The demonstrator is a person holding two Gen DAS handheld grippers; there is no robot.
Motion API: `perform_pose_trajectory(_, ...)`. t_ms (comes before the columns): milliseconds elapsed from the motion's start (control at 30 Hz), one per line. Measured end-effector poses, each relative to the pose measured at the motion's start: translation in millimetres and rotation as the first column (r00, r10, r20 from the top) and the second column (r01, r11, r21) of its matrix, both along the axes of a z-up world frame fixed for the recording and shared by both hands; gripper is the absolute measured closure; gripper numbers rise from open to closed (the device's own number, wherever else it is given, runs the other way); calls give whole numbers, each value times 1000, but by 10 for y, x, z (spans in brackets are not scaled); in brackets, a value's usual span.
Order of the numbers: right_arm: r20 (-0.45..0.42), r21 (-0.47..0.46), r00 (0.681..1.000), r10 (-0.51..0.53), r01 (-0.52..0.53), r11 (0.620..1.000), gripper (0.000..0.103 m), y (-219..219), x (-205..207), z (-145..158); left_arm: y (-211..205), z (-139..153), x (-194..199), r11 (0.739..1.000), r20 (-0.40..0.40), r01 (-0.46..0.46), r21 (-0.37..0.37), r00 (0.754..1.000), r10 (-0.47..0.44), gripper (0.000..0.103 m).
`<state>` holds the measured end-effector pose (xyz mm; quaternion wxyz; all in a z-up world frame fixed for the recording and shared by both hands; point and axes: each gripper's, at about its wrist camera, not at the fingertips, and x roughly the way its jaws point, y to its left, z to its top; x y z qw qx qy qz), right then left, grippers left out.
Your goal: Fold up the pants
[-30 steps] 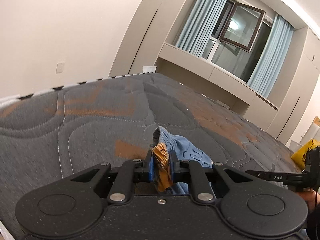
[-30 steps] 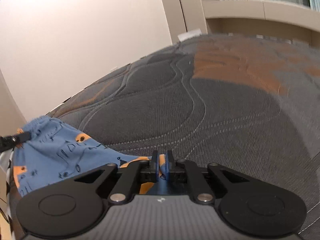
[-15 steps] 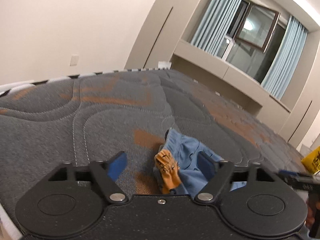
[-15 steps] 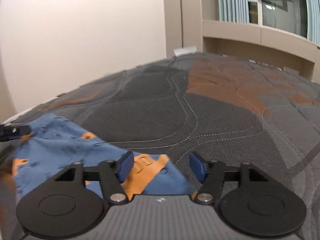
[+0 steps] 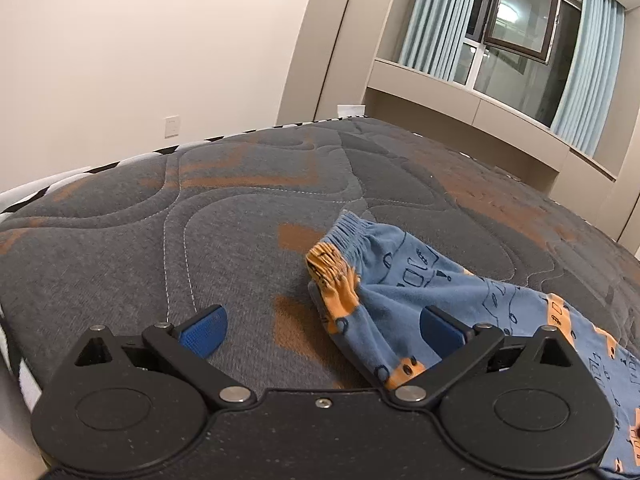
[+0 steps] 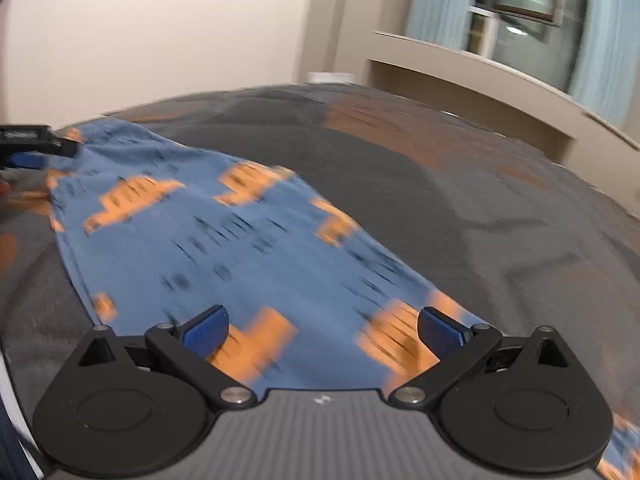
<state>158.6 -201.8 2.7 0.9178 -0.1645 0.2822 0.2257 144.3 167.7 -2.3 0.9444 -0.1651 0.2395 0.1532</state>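
Left gripper [image 5: 322, 328] stands wide and empty, jaws just opened, the pants' [image 5: 420, 292] gathered elastic waistband ahead and right of it on the quilted grey mattress [image 5: 240, 232]. The soft blue, orange-printed garment runs lengthwise rightward to the right gripper [image 6: 322, 330], likewise just opened, holding nothing, cloth flat beneath.

Both the left gripper [image 5: 322, 322] and the right gripper [image 6: 322, 326] have black linkage arms, silver rivets and blue ribbed pads [image 5: 202, 330].
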Motion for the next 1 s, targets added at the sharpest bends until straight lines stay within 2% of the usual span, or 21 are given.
perform_pose_trajectory(67,35,-2,995,-90,90,996,0,-231,-133,0,-81,36,-27,1000,1,7,6,1000,-7,1)
perform_pose_trajectory(167,52,81,973,-224,219,972,0,-617,-355,19,-259,96,4,999,-6,32,11,999,-32,1)
perform_pose_trajectory(333,71,232,891,-448,422,876,0,-1216,-727,-9,-790,225,98,987,6,157,26,988,-157,1)
perform_pose_trajectory(500,22,367,834,-552,507,780,0,-1769,-947,-118,-1510,295,306,941,-5,331,74,943,-332,1)
perform_pose_trajectory(567,-7,406,834,-552,506,760,0,-1949,-1004,-158,-1815,296,404,912,-20,402,86,916,-402,1)
perform_pose_trajectory(633,-10,432,850,-527,479,764,0,-2084,-1045,-157,-2147,286,513,871,-41,486,73,874,-485,1)
perform_pose_trajectory(700,6,431,842,-540,485,761,0,-2163,-1107,-132,-2476,280,599,813,-58,579,54,815,-577,1)
perform_pose_trajectory(800,6,445,821,-571,509,736,0,-2308,-1185,-112,-2981,266,694,724,-66,685,80,729,-682,1)
perform_pose_trajectory(933,-108,503,801,-589,555,663,0,-2590,-1151,-176,-3448,188,894,657,-94,747,100,665,-741,1)
perform_pose_trajectory(1000,-133,521,799,-586,559,645,0,-2687,-1124,-199,-3602,115,994,646,-117,757,99,653,-748,1)
